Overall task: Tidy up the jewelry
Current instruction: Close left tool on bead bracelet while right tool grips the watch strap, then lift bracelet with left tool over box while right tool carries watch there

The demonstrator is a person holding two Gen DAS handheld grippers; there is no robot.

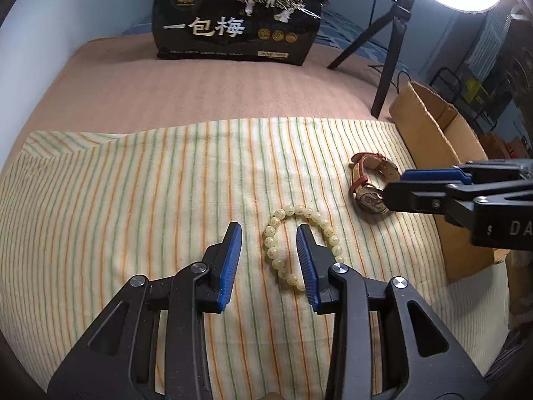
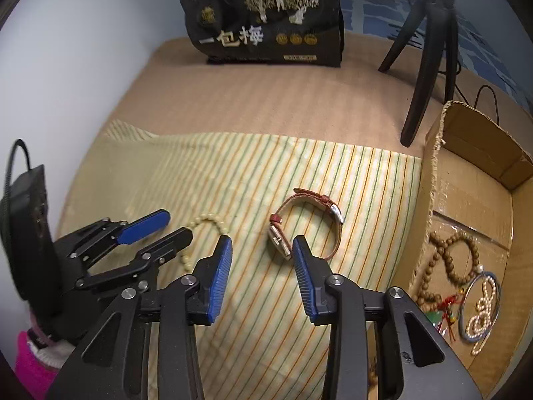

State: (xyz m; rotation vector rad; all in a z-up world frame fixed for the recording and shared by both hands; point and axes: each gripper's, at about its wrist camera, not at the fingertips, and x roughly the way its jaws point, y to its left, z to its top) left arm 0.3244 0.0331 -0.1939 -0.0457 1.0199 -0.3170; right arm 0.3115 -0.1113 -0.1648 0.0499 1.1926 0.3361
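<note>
The watch lies on its side on the striped cloth, its rectangular case at about 7 o'clock of the strap loop and the buckle near 2 o'clock. It looks light but uneven: a hard, smooth case that could slip or scratch, joined to a reddish leather strap that is springy and will flex when pinched. The strap just above the case, or the case across its flat faces, seems the safest hold; the thin far arc of the loop would likely fold.

The right gripper hovers over it with jaws spread wide, holding nothing, the case sitting just beside the inner edge of the right-hand finger.

At 9 o'clock of the watch lies the pale bead bracelet, a limp elastic ring of round beads that will roll and sag; nipping across one side of the ring should lift it. The left gripper is likewise spread and empty, straddling the bracelet's near-left arc.

At 3 o'clock stands the cardboard box, already holding wooden beads and a pearl strand. At 12 o'clock, well apart, stand a black snack bag and a tripod.
</note>
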